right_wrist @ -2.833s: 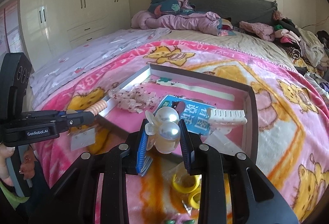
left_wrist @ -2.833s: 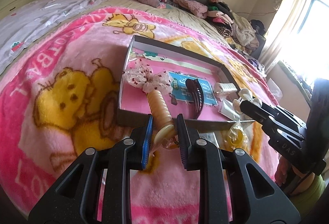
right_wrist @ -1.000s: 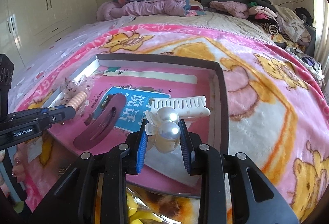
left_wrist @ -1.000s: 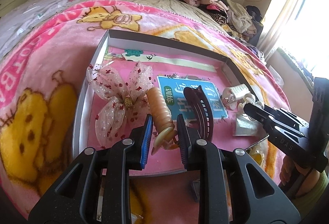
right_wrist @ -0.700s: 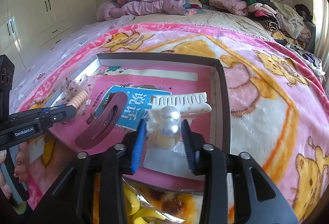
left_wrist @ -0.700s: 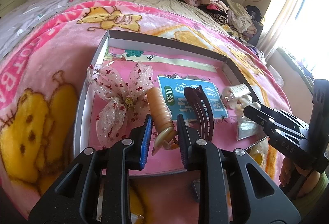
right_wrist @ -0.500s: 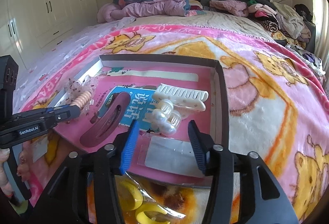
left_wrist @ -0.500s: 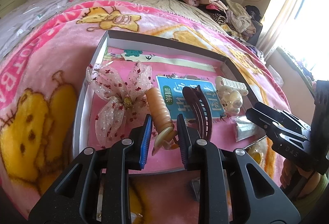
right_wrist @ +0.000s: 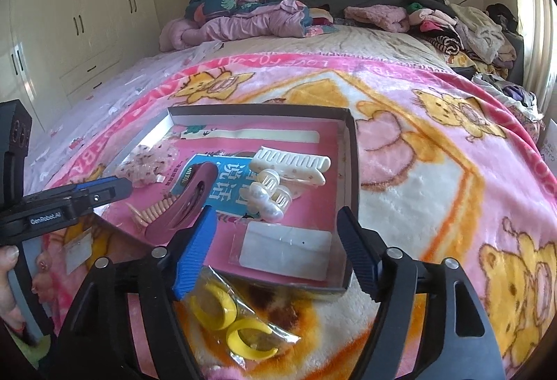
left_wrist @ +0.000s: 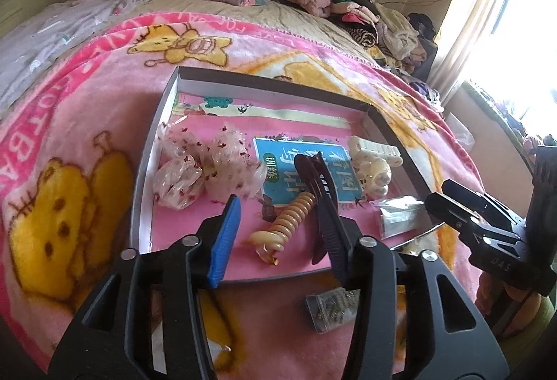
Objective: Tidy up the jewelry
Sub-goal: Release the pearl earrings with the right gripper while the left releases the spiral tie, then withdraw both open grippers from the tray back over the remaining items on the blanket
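A shallow box (left_wrist: 268, 87) (right_wrist: 351, 171) with a pink floor lies on the bed. In it lie a beige spiral hair clip (left_wrist: 289, 218) (right_wrist: 153, 211), a dark maroon clip (left_wrist: 318, 185) (right_wrist: 195, 199), a sheer spotted bow (left_wrist: 205, 167) (right_wrist: 149, 164), a pearl clip (left_wrist: 376, 176) (right_wrist: 268, 202), a white claw clip (right_wrist: 292, 164) and a clear packet (right_wrist: 285, 249). My left gripper (left_wrist: 282, 233) is open just behind the spiral clip. My right gripper (right_wrist: 278, 244) is open above the packet, near the box's front edge.
A bag with yellow rings (right_wrist: 229, 324) lies on the pink bear blanket (right_wrist: 435, 192) in front of the box. A small bag of beads (left_wrist: 334, 310) lies near the box front. Piled clothes (right_wrist: 452, 21) and bedding (right_wrist: 243, 17) sit at the bed's far end.
My left gripper opened and let the spiral clip drop into the box. My right gripper, which released the pearl clip, opened wider and drew back.
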A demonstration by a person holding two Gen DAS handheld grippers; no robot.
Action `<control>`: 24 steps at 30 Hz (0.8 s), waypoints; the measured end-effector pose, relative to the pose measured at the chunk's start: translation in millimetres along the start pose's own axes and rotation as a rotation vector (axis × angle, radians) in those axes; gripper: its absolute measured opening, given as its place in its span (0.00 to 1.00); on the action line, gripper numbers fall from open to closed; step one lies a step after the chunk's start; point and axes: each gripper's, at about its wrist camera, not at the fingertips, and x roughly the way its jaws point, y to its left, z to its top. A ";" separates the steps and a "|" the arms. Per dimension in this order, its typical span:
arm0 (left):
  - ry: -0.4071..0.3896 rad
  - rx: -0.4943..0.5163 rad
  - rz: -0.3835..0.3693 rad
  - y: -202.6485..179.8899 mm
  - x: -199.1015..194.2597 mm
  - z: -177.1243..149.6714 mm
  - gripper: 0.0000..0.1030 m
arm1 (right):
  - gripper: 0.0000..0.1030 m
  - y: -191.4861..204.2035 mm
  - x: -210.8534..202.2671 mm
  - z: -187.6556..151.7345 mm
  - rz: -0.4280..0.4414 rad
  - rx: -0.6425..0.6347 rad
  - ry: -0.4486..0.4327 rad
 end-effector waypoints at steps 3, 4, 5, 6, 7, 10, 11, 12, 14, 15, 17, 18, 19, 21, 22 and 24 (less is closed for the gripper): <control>-0.008 0.000 0.002 -1.8 -8.2 0.0 0.43 | 0.75 0.3 -7.4 -0.5 0.000 0.002 -0.012; -0.010 0.000 0.001 -2.2 -10.4 0.1 0.43 | 0.76 0.4 -9.3 -0.2 0.000 0.001 -0.015; -0.011 -0.001 0.000 -2.8 -12.5 0.0 0.43 | 0.77 0.6 -11.6 -0.3 0.002 0.001 -0.018; -0.014 -0.002 0.001 -3.3 -15.4 -0.1 0.43 | 0.78 0.7 -13.1 0.1 0.002 0.001 -0.021; -0.017 -0.001 0.003 -3.9 -18.4 -0.4 0.46 | 0.78 1.0 -15.2 0.0 0.004 0.000 -0.024; -0.028 0.002 0.004 -5.5 -27.8 -2.0 0.53 | 0.81 2.8 -22.6 -0.5 0.008 -0.007 -0.033; -0.031 0.005 0.006 -6.2 -31.3 -2.5 0.55 | 0.82 2.8 -24.4 -0.4 0.008 -0.008 -0.035; -0.034 0.008 0.010 -6.6 -33.5 -3.2 0.56 | 0.82 3.6 -26.9 -0.7 0.008 -0.010 -0.038; -0.039 0.016 0.020 -8.1 -38.5 -4.3 0.60 | 0.83 5.0 -30.5 -0.9 0.012 -0.010 -0.041; -0.043 0.019 0.026 -8.6 -41.9 -5.2 0.61 | 0.83 5.6 -32.0 -1.2 0.014 -0.012 -0.043; -0.046 0.019 0.032 -8.2 -46.8 -6.2 0.68 | 0.83 7.4 -36.1 -1.9 0.019 -0.015 -0.049; -0.048 0.021 0.036 -8.6 -50.3 -7.3 0.70 | 0.84 8.4 -38.1 -2.1 0.023 -0.017 -0.051; -0.050 0.021 0.040 -8.3 -52.1 -8.1 0.74 | 0.85 9.4 -39.5 -2.2 0.024 -0.019 -0.052; -0.054 0.023 0.048 -8.3 -56.5 -9.7 0.81 | 0.86 11.4 -44.0 -2.7 0.026 -0.023 -0.058; -0.058 0.023 0.055 -8.3 -59.3 -10.4 0.84 | 0.86 12.0 -45.9 -2.7 0.029 -0.025 -0.061; -0.063 0.023 0.066 -8.3 -63.2 -11.0 0.86 | 0.86 13.9 -49.8 -2.9 0.033 -0.031 -0.063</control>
